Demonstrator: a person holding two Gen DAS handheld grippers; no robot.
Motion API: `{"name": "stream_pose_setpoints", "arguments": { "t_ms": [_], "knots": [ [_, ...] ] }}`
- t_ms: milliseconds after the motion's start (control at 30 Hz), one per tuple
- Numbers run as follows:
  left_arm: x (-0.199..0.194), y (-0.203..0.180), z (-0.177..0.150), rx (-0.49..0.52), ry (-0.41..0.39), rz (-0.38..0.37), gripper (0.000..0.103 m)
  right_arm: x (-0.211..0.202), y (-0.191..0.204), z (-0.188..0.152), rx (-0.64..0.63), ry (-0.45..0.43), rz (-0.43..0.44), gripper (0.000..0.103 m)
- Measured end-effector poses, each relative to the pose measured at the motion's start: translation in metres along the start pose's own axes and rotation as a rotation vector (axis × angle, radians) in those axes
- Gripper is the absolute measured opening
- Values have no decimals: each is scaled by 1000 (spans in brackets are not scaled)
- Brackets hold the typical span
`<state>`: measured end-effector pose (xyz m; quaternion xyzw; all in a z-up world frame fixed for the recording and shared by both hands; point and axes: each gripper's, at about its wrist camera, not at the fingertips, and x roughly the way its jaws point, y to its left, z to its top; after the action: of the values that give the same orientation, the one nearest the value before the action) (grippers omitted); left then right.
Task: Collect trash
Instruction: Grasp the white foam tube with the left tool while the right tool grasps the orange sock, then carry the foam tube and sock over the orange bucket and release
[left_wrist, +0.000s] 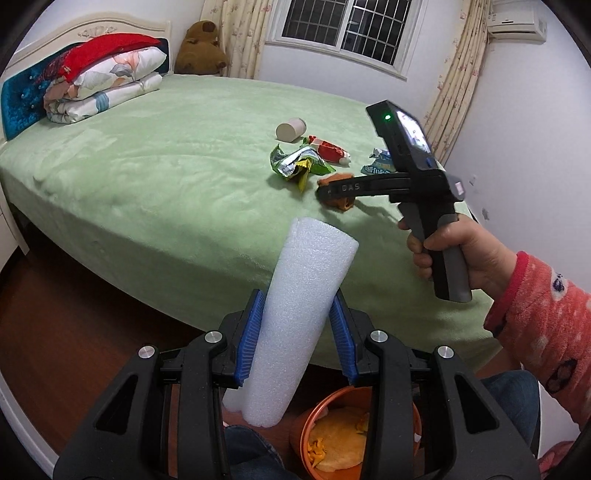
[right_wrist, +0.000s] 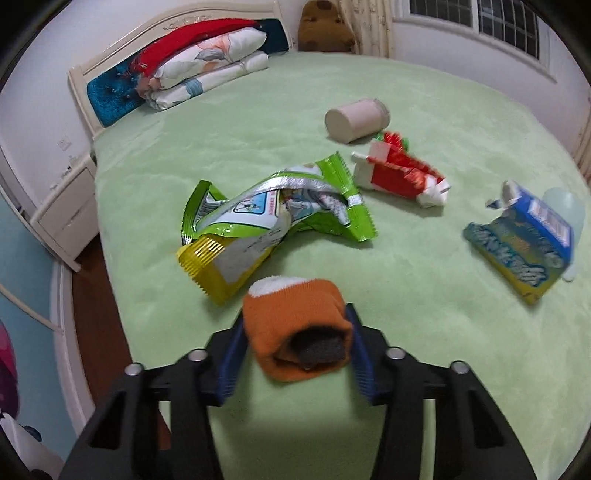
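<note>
I am holding a white foam roll in my left gripper, the blue pads pressing on both of its sides, its long axis pointing up and away from me and tilting slightly right. Directly beneath that gripper, on the floor by my knees, the orange bin is sitting with yellowish scraps already inside; judging from that, the roll needs only to be lowered and let go.

My right gripper is reaching out over the green bed and is closing around a rolled orange sock. The sock is lying between the fingers with its open end facing back toward me and its white toe pointing away, so its long axis is running along the fingers. The pads look to be touching its sides, though I cannot tell how firmly.

Ahead of the right gripper and slightly left, the green and yellow snack wrapper is lying crumpled, its length running across my reach. Farther ahead and right are the red and white carton and the pale cup on its side; well to the right is the blue box. All of these are nearer my right hand than my left.
</note>
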<state>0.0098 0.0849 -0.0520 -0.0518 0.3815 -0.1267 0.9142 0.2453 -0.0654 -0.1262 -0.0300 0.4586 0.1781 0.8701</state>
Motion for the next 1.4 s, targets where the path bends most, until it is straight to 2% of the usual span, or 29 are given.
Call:
{"name": "stream_pose_setpoints", "arguments": {
  "t_ms": [100,433,633,900,1167,1400],
  "knots": [
    [2,0,-2,-9,9,-12,36,-15,0,-5,-1,-28,5,39],
    [-2,-22,-1,24,5,-29,36,-108,-12,-48,-4,-177,77,38],
    [-4,-44,-3,59,8,-51,36,-181,-19,-88,-2,-270,124,38],
    [-8,-70,-9,106,17,-85,36,-243,-20,-145,-2,-335,128,38],
    [-12,-91,-29,144,56,-119,36,-264,-11,-192,4,-326,138,38],
    [5,-96,-62,140,153,-134,36,-246,-1,-229,-6,-220,141,38]
  ]
}}
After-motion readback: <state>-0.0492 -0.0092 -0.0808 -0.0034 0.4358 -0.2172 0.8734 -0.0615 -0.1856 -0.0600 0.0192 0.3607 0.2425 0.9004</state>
